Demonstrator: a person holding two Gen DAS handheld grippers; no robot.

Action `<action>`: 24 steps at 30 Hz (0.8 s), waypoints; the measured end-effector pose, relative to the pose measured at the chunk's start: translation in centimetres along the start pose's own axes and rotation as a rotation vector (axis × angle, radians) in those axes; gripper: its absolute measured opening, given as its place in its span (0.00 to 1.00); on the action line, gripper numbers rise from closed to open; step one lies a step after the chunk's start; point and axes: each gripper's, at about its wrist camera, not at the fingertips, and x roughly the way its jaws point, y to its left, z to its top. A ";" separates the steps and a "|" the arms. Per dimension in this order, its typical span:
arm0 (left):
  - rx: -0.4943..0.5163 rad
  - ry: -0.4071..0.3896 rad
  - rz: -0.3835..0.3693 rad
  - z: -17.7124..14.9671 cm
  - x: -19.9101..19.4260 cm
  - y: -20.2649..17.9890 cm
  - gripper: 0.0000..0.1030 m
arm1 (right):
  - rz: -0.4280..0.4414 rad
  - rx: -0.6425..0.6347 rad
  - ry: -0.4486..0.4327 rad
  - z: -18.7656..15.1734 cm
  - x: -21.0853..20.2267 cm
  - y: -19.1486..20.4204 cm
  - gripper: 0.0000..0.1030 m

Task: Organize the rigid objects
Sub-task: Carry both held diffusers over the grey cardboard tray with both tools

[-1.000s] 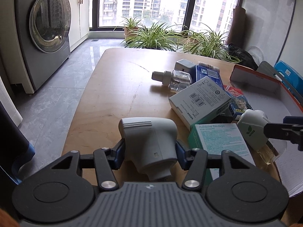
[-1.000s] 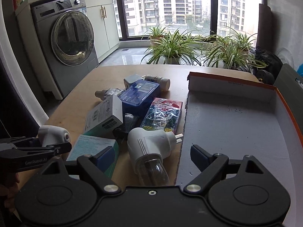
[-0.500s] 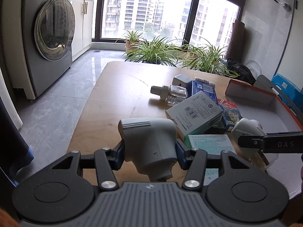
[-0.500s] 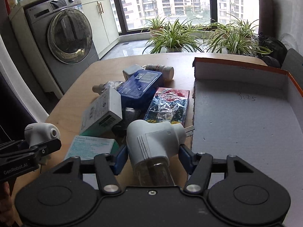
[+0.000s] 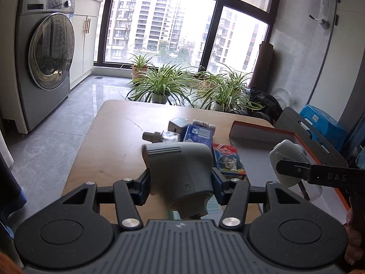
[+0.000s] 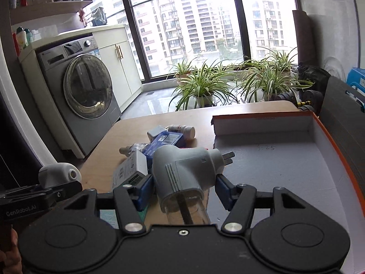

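A bright laundry room with a washing machine (image 6: 89,96), tall windows and spider plants (image 5: 164,86) lies beyond my rounded wooden tabletop (image 5: 114,132), whose far right corner carries a shallow white cardboard box with orange outer walls (image 6: 314,159). My left hand-held gripper (image 5: 181,182) is clamped on a grey plastic plug-in diffuser head (image 5: 180,173), held in the air over the near edge of the tabletop. My right hand-held gripper (image 6: 183,186) has just been closing, and its blue pads now press both sides of a second grey plug-in diffuser with a clear bottle and metal prongs (image 6: 184,173); a second ago those jaws stood wide around it while it lay on the wood. Against the earlier frames, both views now sit higher and tip up toward the windows, and the second diffuser appears clear of the tabletop, its prongs pointing over the box's near wall. I judge that both pieces are secured and ready to go into the box. Left in the middle of the tabletop are a blue rectangular box (image 6: 164,141), a white carton with a barcode (image 6: 131,171), a colourful flat packet (image 5: 229,162), a small white pill bottle (image 6: 182,130) and a clear refill bottle (image 5: 159,136), still to be sorted.
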 end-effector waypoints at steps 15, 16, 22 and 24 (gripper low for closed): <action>0.061 0.013 -0.190 2.0 3.3 -9.1 0.52 | -0.144 0.076 -0.112 1.1 -5.6 -6.6 0.68; 0.067 0.011 -0.198 2.1 3.3 -9.6 0.52 | -0.151 0.079 -0.117 1.0 -5.9 -7.0 0.68; 0.071 0.020 -0.231 1.9 3.9 -11.6 0.52 | -0.162 0.096 -0.123 0.9 -6.3 -8.9 0.68; 0.082 0.024 -0.227 1.8 3.9 -12.1 0.52 | -0.164 0.105 -0.124 0.8 -6.4 -9.3 0.68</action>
